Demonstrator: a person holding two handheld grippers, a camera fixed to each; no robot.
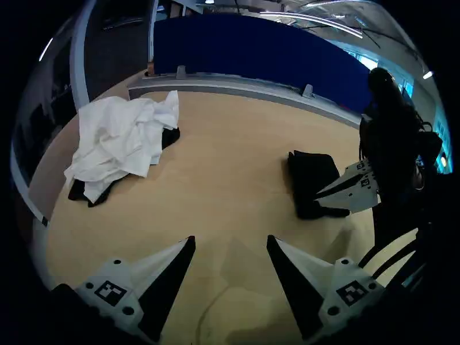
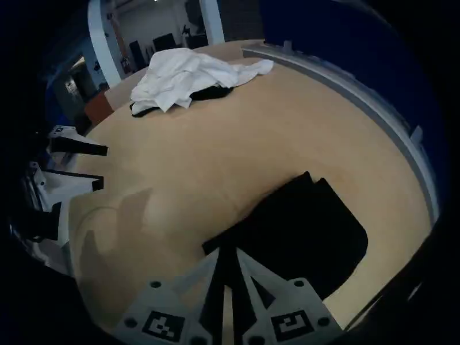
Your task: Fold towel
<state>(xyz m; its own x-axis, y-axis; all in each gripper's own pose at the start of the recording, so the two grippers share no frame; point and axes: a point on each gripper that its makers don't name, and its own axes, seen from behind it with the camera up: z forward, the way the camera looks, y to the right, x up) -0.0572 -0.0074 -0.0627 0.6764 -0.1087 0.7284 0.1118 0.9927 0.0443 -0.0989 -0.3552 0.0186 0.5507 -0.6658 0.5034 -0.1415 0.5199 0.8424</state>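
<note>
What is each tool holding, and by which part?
Right tool looks pinched on the black towel at its near edge, by the corner. Left tool is open, holding nothing.

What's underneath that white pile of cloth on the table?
Dark fabric pokes out from under the white cloth pile at two edges, lying on the table. The white cloth covers the rest, so its extent and what it is cannot be told.
</note>
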